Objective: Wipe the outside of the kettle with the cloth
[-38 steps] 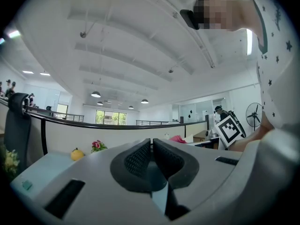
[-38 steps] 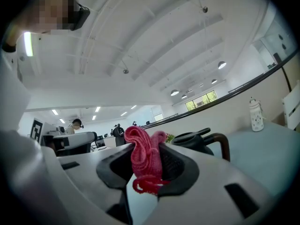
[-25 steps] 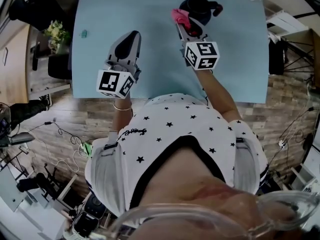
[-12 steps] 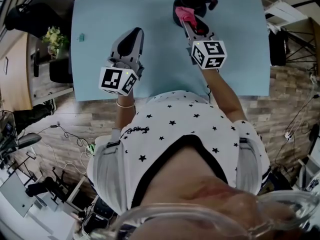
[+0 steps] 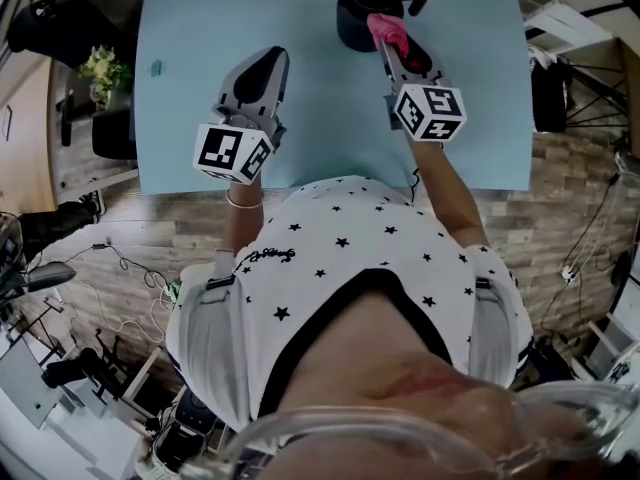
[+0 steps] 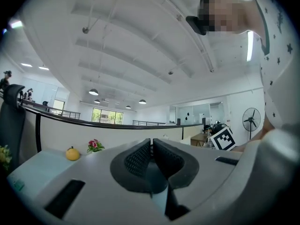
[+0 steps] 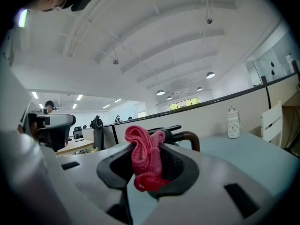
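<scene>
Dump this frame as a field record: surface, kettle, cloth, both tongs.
surface: light blue table
kettle: black, upright, near the table's far edge
cloth: pink-red, bunched between the right jaws
right tongs: shut on the cloth, cloth end up at the kettle's handle side; contact not certain
left tongs: jaws together, nothing between them, over bare table to the kettle's left and apart from it

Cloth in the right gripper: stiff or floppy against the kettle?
Probably floppy: the cloth bunches in folds in the right gripper. Likely light, since its free end stands up unsupported. Its fuzzy surface looks unlikely to slip.
</scene>
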Available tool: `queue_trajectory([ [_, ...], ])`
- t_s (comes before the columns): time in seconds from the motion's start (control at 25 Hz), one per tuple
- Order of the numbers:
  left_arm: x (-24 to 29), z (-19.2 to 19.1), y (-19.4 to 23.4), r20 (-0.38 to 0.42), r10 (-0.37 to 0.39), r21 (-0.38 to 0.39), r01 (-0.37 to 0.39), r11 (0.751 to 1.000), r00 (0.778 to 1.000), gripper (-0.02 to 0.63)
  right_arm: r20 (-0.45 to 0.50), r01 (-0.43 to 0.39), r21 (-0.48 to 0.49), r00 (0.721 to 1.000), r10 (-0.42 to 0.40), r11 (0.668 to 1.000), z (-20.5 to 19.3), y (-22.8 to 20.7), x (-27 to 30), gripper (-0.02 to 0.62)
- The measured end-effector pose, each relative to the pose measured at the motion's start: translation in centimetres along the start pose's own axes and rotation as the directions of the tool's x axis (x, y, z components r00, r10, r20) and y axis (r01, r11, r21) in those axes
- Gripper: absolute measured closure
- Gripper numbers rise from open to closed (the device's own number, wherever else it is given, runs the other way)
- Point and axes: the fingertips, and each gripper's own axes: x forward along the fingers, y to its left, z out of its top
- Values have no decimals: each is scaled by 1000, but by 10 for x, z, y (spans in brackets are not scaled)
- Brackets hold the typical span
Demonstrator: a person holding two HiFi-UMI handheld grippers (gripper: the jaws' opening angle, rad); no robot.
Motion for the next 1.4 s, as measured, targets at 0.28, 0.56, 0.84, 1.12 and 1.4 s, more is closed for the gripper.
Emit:
queue_trajectory([
  [0.28, 1, 2, -6, -11, 2, 18, -1, 1000, 1000, 568, 31, 67, 51, 997, -69, 996, 4, -36, -7, 480],
  [0.56, -9, 3, -4, -10, 34, 22, -34, 999, 999, 568, 31, 114, 66, 993, -116, 991, 8, -60, 5, 480],
  [0.84, -20, 1, 4, -5, 66, 15, -66, 998, 998, 568, 79, 122, 59, 989, -126, 991, 17, -55, -3, 480],
  [1.12, -26, 0, 10, -5, 68, 9, -68, 998, 998, 568, 62, -36, -132, 997, 45, 991, 1, 28, 5, 482],
  [1.4, -50, -2, 28, -15, 121, 12, -121, 993, 992, 568, -16, -46, -166, 999, 44, 985, -39, 54, 37, 482],
])
